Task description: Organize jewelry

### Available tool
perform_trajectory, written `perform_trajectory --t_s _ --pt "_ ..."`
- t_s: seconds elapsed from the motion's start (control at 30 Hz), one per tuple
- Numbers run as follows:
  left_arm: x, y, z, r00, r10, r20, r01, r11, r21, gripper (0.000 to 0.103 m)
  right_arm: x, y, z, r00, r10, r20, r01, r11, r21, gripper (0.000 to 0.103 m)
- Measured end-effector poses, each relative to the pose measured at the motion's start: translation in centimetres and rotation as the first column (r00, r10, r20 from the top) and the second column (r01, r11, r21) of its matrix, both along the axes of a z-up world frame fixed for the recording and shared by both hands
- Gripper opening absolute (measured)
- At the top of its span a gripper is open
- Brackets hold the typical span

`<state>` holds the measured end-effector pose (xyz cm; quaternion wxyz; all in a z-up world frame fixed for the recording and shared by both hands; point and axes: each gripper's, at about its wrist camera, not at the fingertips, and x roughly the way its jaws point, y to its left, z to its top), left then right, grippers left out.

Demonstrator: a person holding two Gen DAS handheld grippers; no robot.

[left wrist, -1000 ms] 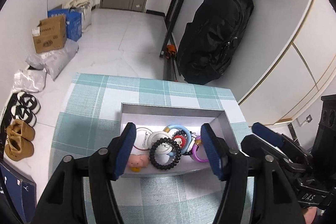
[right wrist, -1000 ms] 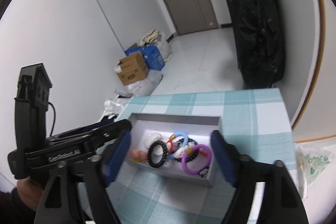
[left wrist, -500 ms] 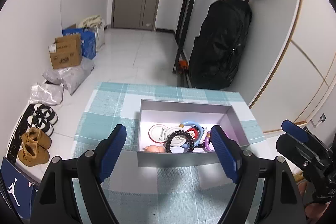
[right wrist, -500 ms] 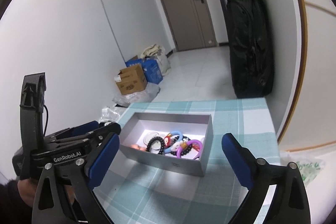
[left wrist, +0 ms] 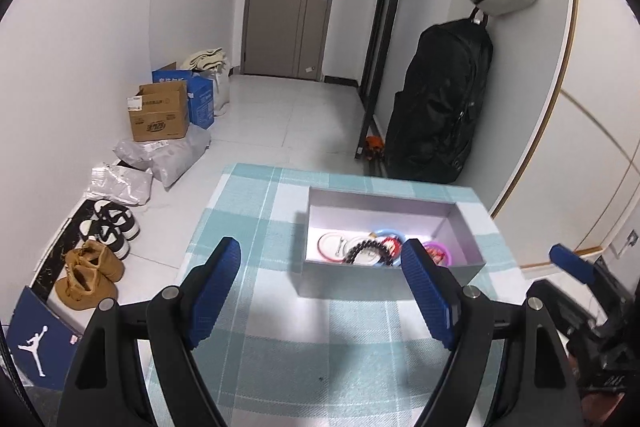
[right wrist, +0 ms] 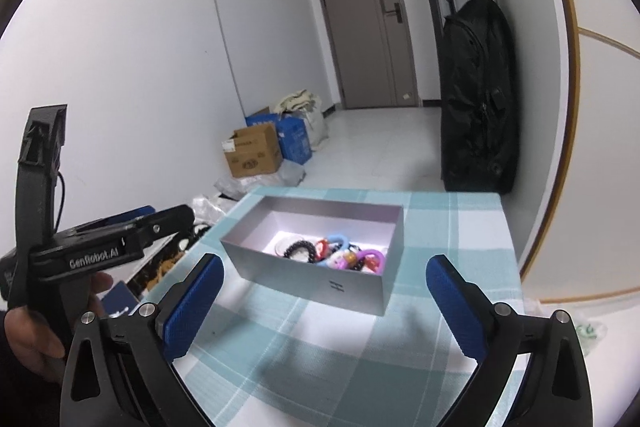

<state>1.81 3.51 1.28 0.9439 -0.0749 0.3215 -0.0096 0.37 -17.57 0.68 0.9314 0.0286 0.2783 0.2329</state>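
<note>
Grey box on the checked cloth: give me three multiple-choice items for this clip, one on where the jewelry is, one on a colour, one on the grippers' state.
1. Where is the jewelry?
A. Spread on the cloth
B. Inside the grey box
C. Between the right gripper's jaws

2. What colour are the gripper pads?
A. Blue
B. Red
C. Yellow

3. How do the two grippers stand?
A. Both shut on a bracelet
B. Left shut, right open
C. Both open, holding nothing

Answers:
1. B: the bracelets and rings lie heaped inside the grey box, and the cloth around it bears none.
2. A: the ribbed pads on both grippers are blue.
3. C: the left gripper and the right gripper each show only cloth and the box between spread jaws; the right has just been opening.
</note>
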Motion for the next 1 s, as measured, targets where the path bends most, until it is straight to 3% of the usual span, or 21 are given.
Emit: perform_trajectory --t_s 1.0 --pt "-0.8 -1.2 -0.1 0.999 -0.041 -0.001 0.041 0.998 0.041 0.079 -0.2 0.2 -0.6 0.999 -0.016 -0.033 0.016 1.000 0.012 0.103"
